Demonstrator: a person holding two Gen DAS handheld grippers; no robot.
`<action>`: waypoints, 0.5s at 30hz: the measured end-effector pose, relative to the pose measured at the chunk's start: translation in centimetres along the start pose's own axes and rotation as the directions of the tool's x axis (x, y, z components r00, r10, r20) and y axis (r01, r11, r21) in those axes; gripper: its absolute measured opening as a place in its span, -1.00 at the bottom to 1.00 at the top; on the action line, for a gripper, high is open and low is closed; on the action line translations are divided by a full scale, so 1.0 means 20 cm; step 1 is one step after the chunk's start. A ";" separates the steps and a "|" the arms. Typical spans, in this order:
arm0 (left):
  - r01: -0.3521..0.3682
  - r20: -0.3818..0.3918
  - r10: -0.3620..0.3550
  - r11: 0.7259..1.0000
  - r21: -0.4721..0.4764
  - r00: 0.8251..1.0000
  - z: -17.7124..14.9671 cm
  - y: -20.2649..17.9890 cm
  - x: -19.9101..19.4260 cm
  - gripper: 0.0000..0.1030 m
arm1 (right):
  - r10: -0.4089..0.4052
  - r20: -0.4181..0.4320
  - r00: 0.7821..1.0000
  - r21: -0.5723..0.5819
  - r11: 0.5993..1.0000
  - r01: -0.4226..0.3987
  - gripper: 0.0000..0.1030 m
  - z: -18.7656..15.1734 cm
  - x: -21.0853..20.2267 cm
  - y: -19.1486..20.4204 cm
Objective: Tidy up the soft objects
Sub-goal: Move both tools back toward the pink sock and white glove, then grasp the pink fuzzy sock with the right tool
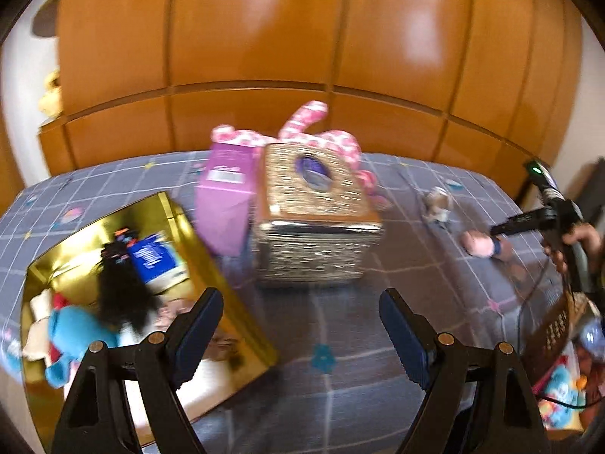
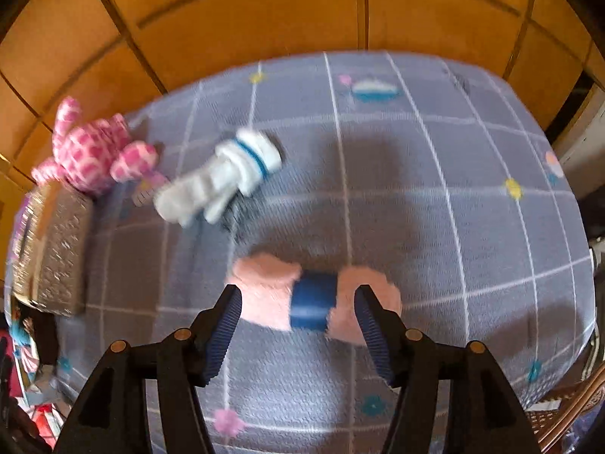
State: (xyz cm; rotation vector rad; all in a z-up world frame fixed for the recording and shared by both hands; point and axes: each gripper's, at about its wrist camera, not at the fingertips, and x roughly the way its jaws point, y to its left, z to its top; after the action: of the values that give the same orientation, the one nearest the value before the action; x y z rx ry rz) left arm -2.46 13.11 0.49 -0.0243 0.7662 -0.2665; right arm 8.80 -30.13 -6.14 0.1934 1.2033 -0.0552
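A pink soft roll with a blue band [image 2: 314, 299] lies on the grey checked bedspread [image 2: 453, 189]. My right gripper [image 2: 298, 291] hangs over it, open, its fingers either side of the band and not pressing. Farther off lie a white glove with blue stripes [image 2: 223, 178] and a pink spotted plush [image 2: 90, 151]. My left gripper [image 1: 302, 295] is open and holds nothing, just right of a gold box [image 1: 230, 276] containing a blue plush [image 1: 72, 336] and other soft things. In the left wrist view the pink roll [image 1: 476, 244] lies at the right.
A glittery tissue box [image 1: 317, 223] and a purple carton [image 1: 227, 193] stand mid-bed, with the pink plush [image 1: 302, 128] behind them. Orange wooden wardrobe doors [image 1: 302, 38] run along the far side. Toys and cables [image 1: 563, 397] crowd the bed's right edge.
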 end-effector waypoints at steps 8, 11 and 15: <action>0.090 -0.038 -0.087 0.992 0.092 0.995 0.03 -0.19 0.06 0.68 | -0.204 -0.021 0.979 -0.486 0.858 0.168 0.39 -0.05 0.08 0.28; 0.113 -0.055 -0.107 0.985 0.127 0.993 0.04 -0.27 0.09 0.68 | -0.265 -0.042 0.963 -0.589 0.786 0.190 0.39 -0.08 0.15 0.32; 0.155 -0.081 -0.143 0.975 0.158 0.986 0.08 -0.38 0.14 0.68 | -0.344 -0.050 0.938 -0.613 0.752 0.243 0.34 -0.08 0.27 0.27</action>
State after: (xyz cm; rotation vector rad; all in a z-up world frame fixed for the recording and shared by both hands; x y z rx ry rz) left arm -1.14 4.99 0.74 0.0835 0.8109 -0.4745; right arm 10.03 -24.30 -11.07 -0.5702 1.3475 0.0701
